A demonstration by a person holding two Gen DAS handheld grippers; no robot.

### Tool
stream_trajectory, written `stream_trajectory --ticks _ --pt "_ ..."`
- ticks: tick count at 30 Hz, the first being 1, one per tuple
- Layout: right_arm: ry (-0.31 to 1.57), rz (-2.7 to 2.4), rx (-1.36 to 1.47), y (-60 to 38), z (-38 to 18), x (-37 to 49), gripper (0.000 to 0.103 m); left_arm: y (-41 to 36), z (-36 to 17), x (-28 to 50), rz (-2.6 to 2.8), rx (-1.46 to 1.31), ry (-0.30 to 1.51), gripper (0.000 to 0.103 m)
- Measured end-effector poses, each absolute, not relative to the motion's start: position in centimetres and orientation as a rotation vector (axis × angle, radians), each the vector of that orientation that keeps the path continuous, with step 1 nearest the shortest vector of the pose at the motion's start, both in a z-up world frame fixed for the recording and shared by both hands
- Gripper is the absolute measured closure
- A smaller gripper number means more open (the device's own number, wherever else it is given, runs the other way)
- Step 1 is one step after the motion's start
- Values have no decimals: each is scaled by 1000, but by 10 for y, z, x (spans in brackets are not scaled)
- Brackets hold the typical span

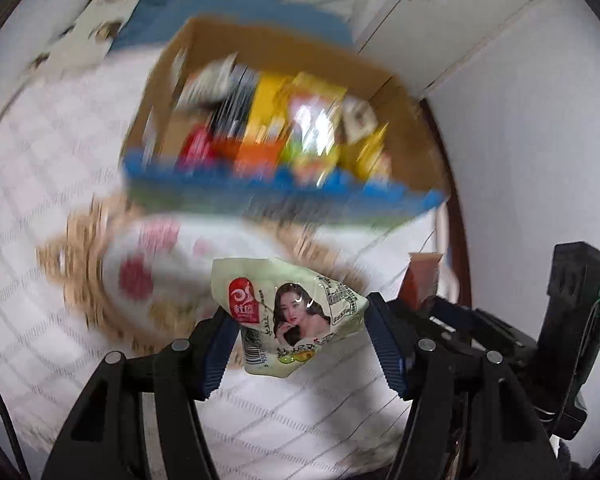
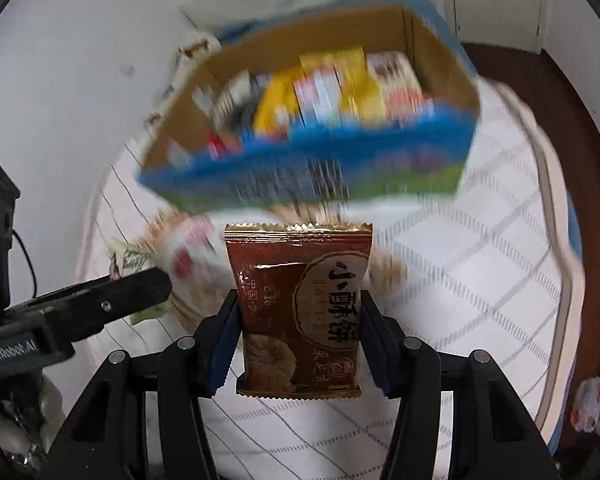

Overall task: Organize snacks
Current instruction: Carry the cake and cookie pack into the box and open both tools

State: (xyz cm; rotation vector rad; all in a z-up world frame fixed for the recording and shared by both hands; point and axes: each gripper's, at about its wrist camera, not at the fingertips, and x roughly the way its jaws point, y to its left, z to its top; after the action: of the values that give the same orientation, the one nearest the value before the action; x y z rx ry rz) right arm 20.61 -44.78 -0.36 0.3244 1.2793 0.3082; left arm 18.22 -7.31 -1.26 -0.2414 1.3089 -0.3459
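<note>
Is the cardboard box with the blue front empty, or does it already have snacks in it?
Not empty. The cardboard box is open on top, and both wrist views show colourful packets inside. Blur hides exactly how full it is.

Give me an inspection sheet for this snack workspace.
Surface: white checked cloth.
Job's things: cardboard box holding blurred snack packs; green packet; brown pastry packet.
Clutter: woven plate, blurred; wrappers on the floor.
Grippers: left gripper shut on the green packet; right gripper shut on the brown pastry packet.
Cables: black cable at the left gripper.
Surroundings: white wall, white cabinet doors.
</note>
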Motion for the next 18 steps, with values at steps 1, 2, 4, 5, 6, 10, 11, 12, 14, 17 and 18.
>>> stream_trajectory --ticks 1,2,4,5,6,10,11,12,14,17,18 --pt "1260 312 330 -451 6 218 45 -79 0 198 -352 -218 1283 43" --pt "1243 311 326 -454 15 230 45 -85 8 216 -351 -199 1268 42" --pt "1210 295 303 -459 29 259 45 -92 17 236 -341 -165 1241 42" --pt "1200 284 287 -461 32 275 45 -93 19 252 -317 -135 1229 42" --pt "1198 272 271 -463 34 293 45 -94 18 268 -286 -109 1227 42" --pt "1228 227 211 -466 25 359 45 -88 -7 328 -202 -66 1286 41" --pt "1247 213 198 -467 19 376 45 -87 -12 336 -185 -55 1302 41" --pt "1261 205 190 -467 14 388 45 -86 -21 345 -166 -46 1318 41" --pt "1292 189 168 -466 1 411 45 -84 -44 368 -141 -44 1366 41" --pt "1335 182 131 -461 -18 432 45 -78 -70 383 -97 -47 1423 39" --pt "1361 182 120 -458 -26 439 45 -74 -76 387 -69 -55 1439 39"
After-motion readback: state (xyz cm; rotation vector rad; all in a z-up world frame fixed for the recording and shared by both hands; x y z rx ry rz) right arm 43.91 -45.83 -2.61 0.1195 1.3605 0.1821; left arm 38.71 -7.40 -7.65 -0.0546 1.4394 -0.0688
